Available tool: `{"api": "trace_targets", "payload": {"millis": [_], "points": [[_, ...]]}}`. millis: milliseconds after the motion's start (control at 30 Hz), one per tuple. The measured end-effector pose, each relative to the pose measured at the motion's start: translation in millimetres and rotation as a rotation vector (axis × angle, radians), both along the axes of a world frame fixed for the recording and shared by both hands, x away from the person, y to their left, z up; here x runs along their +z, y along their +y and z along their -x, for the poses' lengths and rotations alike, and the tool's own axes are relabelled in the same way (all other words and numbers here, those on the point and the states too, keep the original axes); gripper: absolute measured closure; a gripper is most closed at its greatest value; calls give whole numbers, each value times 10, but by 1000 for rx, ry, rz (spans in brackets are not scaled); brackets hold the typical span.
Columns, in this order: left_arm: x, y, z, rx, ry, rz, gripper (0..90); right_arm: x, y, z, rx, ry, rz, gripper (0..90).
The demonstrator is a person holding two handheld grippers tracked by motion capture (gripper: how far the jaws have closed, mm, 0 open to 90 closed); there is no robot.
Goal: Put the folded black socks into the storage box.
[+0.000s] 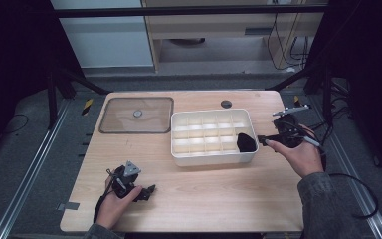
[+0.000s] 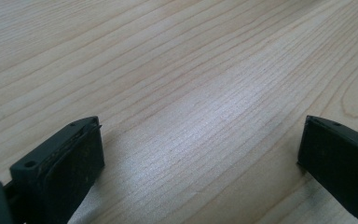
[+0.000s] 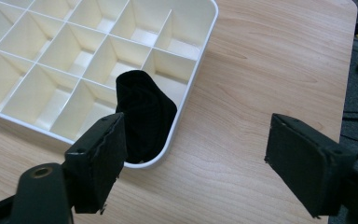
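A white divided tray [image 1: 214, 158] sits mid-table, and a rolled black cloth [image 1: 246, 143] lies in its near right corner compartment. In the right gripper view the same black cloth [image 3: 144, 116] fills the corner cell of the tray [image 3: 200, 60]. My right gripper [image 1: 262, 141] hovers just right of the tray, and its jaws stand wide apart with nothing between them [image 3: 193, 163]. My left gripper [image 1: 150, 189] rests low over the table's near left part. In the left gripper view it is open [image 2: 200, 149] over bare wood.
A clear flat lid [image 1: 136, 115] with a round knob lies at the table's far left. A small dark round disc [image 1: 226, 104] sits behind the tray. Cables trail off the right edge. Bare wood [image 1: 214, 194] stretches between the tray and the near edge.
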State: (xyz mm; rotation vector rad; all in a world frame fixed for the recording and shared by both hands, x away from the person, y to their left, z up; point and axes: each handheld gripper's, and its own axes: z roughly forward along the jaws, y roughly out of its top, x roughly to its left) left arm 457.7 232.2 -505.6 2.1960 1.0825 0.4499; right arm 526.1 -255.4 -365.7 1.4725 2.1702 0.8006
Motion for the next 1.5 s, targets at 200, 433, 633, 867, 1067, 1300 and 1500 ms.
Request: {"api": "trace_targets", "payload": {"millis": [200,433,633,867,1067,1300,1500], "points": [[3,-4,0,3,2,-2,0,-32,-62,29,-25,-3,-7,124],[3,-9,-1,6,5,0,0,-87,-180,50,-60,-9,-19,68],[2,-5,-4,3,2,-1,0,-203,-211,85,-65,-9,-16,61],[2,0,-4,-2,2,-2,0,-450,-275,232,-89,-27,-15,70],[-2,0,4,1,2,4,0,-630,-306,379,-102,-28,-35,75],[-2,0,-11,-4,-4,1,0,-863,-293,535,-99,-35,-46,78],[-6,4,-9,-6,-7,5,0,-988,-211,596,-78,-31,-41,80]]}}
